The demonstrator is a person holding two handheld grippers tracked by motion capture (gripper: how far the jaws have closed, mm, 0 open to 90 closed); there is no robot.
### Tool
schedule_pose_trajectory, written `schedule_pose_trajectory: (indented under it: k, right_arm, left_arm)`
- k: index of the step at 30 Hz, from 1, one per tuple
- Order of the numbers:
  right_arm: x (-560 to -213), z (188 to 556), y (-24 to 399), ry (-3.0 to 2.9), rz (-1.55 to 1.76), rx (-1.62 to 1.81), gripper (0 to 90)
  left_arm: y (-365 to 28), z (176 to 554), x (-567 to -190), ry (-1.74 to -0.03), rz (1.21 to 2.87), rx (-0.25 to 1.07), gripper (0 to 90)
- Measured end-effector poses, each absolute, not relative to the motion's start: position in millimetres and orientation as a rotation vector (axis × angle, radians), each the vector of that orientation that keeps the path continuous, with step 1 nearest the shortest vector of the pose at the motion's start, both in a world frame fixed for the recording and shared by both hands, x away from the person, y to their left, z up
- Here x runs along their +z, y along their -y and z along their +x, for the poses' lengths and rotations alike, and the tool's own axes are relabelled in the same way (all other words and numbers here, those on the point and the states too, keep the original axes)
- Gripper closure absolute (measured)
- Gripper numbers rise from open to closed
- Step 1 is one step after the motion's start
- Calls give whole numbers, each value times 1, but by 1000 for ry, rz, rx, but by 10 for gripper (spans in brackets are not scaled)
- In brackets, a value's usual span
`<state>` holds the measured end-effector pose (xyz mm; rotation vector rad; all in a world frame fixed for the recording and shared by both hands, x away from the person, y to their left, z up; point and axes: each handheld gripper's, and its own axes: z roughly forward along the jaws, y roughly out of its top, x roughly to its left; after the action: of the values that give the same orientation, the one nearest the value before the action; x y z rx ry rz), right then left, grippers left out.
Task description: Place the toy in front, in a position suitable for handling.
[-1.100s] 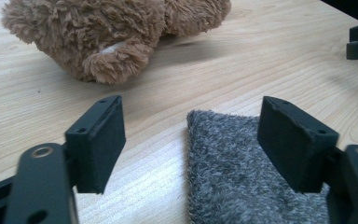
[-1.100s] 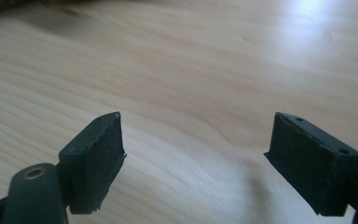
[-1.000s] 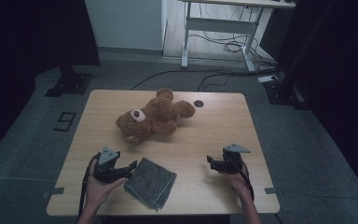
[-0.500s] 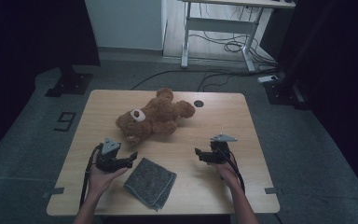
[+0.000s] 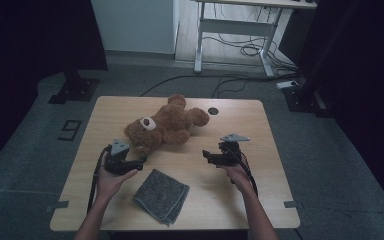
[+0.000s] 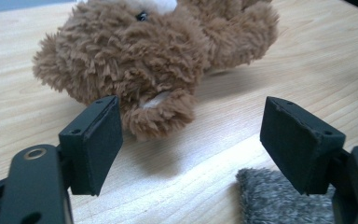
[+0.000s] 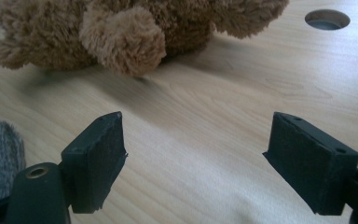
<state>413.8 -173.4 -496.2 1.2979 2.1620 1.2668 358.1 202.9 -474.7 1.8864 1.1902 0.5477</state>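
Looking down from the high view, a brown teddy bear (image 5: 165, 127) lies on its side toward the far edge of the tabletop (image 5: 260, 200), left of a round cable hole (image 5: 213, 110), while a folded grey cloth (image 5: 161, 195) lies near the front edge; the left gripper (image 5: 139, 163) sits just beside the bear's head and the right gripper (image 5: 206, 156) stands a little apart from the bear's lower body, neither touching it. Left gripper view: the jaws stand wide apart and empty, the bear (image 6: 154, 60) close ahead between them, its nearest furry lump just off the left jaw; a corner of the cloth (image 6: 279, 196) shows below the right jaw. Right gripper view: the jaws likewise stand open with bare wood between, the bear (image 7: 121, 32) farther ahead, the hole (image 7: 327, 19) at upper right. Judged from this, the approach is nearly made; gripping and moving the bear remain, and the cloth lies untouched.
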Motion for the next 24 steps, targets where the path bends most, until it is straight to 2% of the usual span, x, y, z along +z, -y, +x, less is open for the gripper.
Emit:
schedule_pose_trajectory:
  k: [9,24]
  right_arm:
    - [-492,425,166,-2152,1275,1331,191]
    - [-486,443,129,-2200,1182,1361,180]
  left_arm:
    - [-197,376,-474,-1214,1929,550,199]
    - [-194,397,-490,-1287,1957,524,183]
